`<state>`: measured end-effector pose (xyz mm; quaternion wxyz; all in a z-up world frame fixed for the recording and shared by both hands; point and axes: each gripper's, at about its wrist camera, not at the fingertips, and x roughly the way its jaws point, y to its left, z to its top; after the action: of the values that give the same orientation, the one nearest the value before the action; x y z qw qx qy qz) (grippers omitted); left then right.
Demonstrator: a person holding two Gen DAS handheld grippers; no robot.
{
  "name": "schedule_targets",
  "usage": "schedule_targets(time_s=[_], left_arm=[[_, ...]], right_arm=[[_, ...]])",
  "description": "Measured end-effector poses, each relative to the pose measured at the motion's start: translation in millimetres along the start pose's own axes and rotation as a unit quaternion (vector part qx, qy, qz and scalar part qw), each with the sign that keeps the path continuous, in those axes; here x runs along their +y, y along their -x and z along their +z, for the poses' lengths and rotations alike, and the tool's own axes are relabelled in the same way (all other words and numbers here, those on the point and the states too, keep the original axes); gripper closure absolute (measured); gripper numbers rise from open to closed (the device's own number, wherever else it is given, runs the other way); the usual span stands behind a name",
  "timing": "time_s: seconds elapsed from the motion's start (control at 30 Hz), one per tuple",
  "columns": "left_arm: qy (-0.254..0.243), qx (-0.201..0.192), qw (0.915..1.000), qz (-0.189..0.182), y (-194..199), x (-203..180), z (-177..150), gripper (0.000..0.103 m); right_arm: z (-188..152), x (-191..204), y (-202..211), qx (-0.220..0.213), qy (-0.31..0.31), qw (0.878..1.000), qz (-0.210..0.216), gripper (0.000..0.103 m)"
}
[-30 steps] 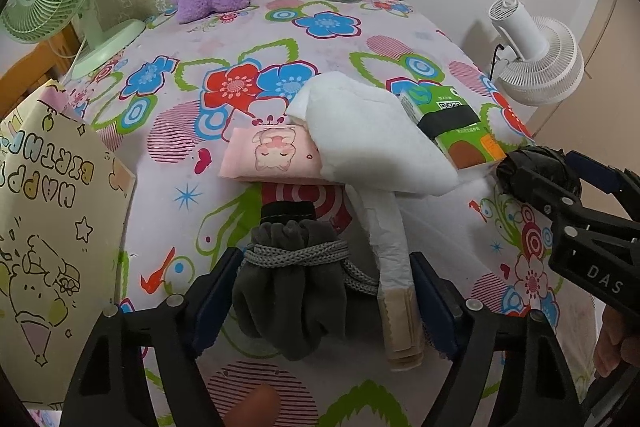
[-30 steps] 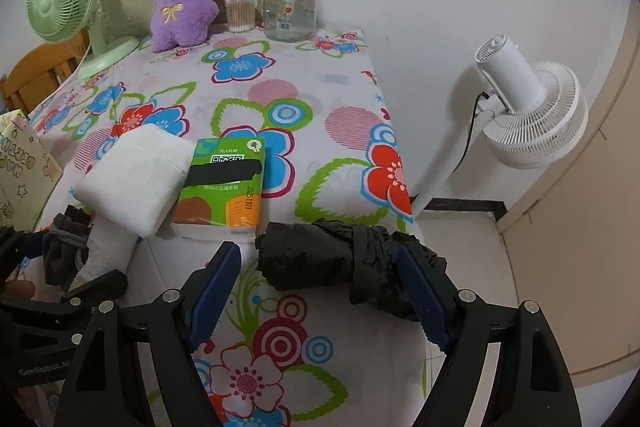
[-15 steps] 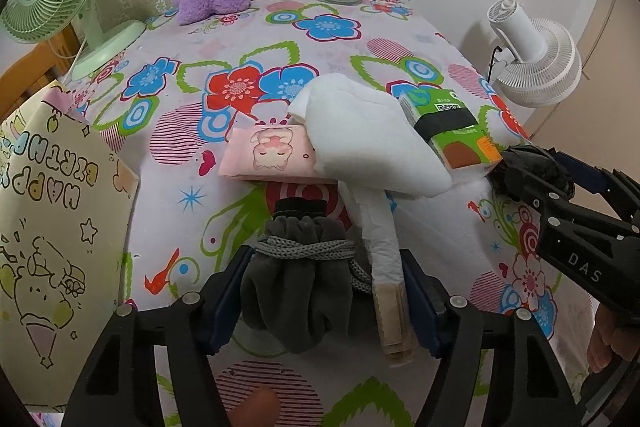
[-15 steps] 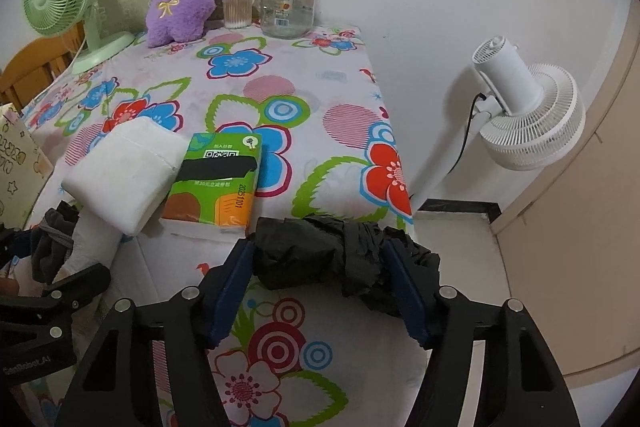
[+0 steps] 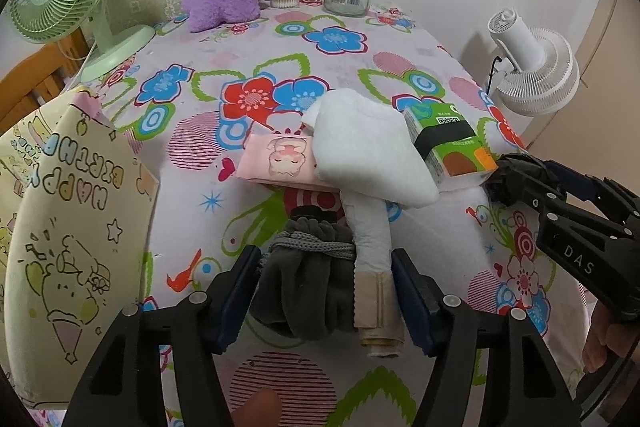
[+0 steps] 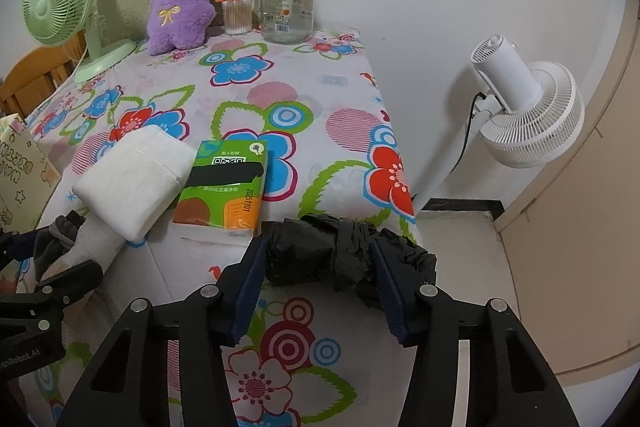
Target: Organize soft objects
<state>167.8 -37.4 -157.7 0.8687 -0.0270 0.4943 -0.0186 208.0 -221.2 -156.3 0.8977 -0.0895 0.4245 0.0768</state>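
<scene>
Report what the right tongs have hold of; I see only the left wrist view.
Observer: The right tongs have just been closing on a crumpled black plastic bag bundle; both pads press against it.
Operator: Describe the bundle.
Observer: A strip of the same black plastic is wound round it, just inside the right pad.
Operator: Say where it sits.
Observer: At the near right edge of the flowered tablecloth; its loose end sticks out past the right pad and appears to overhang the pale floor.
</scene>
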Motion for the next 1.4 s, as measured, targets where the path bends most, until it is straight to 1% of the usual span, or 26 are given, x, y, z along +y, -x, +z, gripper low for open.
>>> schedule_targets(time_s=[0.3, 0.63, 0.77, 0.9, 1.03, 1.13, 1.17, 1.23, 1.27, 1.3, 1.4], left_arm=[[0.002, -0.007, 1.0, 0.0, 5, 2, -1, 0.041], [0.007, -0.028, 0.9995, 0.009, 18, 8, 0, 0.042], [0.004, -0.028, 0.9996, 0.009, 18, 8, 0, 0.054], [0.004, -0.033, 0.9994, 0.009, 18, 8, 0, 0.058], [0.006, -0.035, 0.9993, 0.009, 19, 8, 0, 0.059], [0.005, -0.035, 0.9993, 0.009, 18, 8, 2, 0.056], [0.002, -0.034, 0.9994, 0.009, 17, 7, 3, 0.053], [0.001, -0.032, 0.9994, 0.009, 16, 7, 3, 0.038], [0.001, -0.029, 0.9996, 0.007, 14, 6, 3, 0.027], [0.003, -0.026, 0.9996, 0.007, 13, 6, 3, 0.022], [0.0, -0.038, 0.9991, 0.017, 15, 2, 2, 0.02]], right_arm=[[1, 0, 2, -0.004, -0.005, 1.0, 0.002, 0.051], [0, 0, 3, -0.004, -0.008, 1.0, 0.004, 0.051], [0, 0, 3, -0.004, -0.008, 1.0, 0.004, 0.051], [0, 1, 3, -0.004, -0.008, 1.0, 0.005, 0.051], [0, 0, 2, -0.004, -0.008, 1.0, 0.005, 0.051], [0, 0, 2, -0.004, -0.007, 1.0, 0.005, 0.051], [0, 0, 2, -0.004, -0.007, 1.0, 0.005, 0.051], [0, 0, 2, -0.004, -0.008, 1.0, 0.005, 0.051], [0, 0, 2, -0.004, -0.008, 1.0, 0.005, 0.051], [0, 0, 2, -0.004, -0.008, 1.0, 0.005, 0.051], [0, 1, 2, -0.004, -0.008, 1.0, 0.005, 0.051]])
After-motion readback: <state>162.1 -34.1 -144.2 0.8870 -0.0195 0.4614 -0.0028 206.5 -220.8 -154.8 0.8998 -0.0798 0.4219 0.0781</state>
